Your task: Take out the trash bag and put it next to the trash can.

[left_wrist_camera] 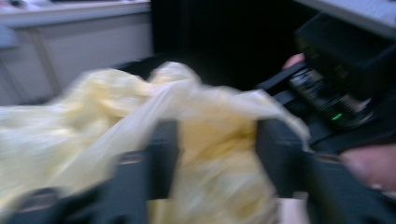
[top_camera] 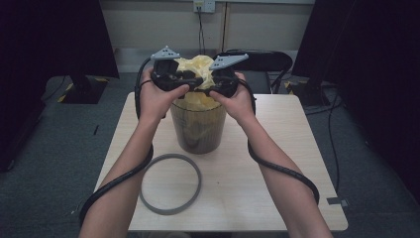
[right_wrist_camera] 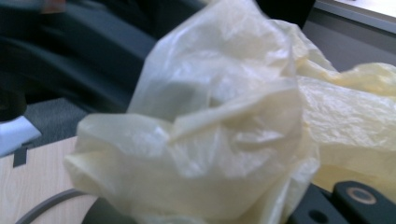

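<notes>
Yellow plastic, thin and crinkly, is bunched up above a round dark bin [top_camera: 198, 126] on a pale wooden table [top_camera: 257, 168]. This bag [top_camera: 197, 67] is held up between the two grippers, with its lower part inside the bin. The left gripper [left_wrist_camera: 217, 154] is seen with its jaws spread apart, and the bag lies loose between them. The right gripper [top_camera: 223, 82] is pressed together on the bag's edge, and a big fold of the bag is puffed up in front of its camera. A flat grey ring [top_camera: 171, 183] is lying on the table near the bin. A black chair [top_camera: 262, 62] is standing behind the table.
</notes>
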`<move>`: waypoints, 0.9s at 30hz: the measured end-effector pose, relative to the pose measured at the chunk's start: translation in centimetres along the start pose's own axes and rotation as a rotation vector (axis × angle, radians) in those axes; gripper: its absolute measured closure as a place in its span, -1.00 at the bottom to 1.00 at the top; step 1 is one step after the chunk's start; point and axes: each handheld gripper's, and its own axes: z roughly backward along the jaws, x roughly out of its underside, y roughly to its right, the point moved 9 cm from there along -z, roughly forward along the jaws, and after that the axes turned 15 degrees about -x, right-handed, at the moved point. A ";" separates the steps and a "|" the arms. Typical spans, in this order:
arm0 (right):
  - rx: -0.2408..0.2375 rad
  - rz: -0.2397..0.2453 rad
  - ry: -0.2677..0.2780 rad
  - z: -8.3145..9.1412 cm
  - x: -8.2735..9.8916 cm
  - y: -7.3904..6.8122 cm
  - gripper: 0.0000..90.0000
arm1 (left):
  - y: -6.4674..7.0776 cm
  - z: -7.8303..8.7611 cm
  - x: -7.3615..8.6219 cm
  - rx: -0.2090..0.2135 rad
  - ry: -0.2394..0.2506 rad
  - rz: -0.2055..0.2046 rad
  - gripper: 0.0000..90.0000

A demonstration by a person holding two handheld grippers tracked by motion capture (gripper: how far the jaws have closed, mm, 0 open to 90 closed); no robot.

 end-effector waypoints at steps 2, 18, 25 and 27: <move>0.017 -0.020 0.009 0.6 0.2 0.5 0.90 | -0.5 0.6 0.0 -0.014 0.002 0.004 -0.12; 0.047 -0.058 0.079 2.3 -0.9 0.8 0.91 | -2.2 0.6 3.4 -0.087 -0.075 -0.062 -0.43; 0.041 -0.043 0.075 2.1 -2.2 0.2 0.91 | -1.6 -0.4 3.8 -0.077 -0.101 -0.080 -0.48; 0.035 -0.048 0.091 2.2 -2.6 0.1 0.91 | -1.5 -0.6 3.8 -0.077 -0.100 -0.084 -0.48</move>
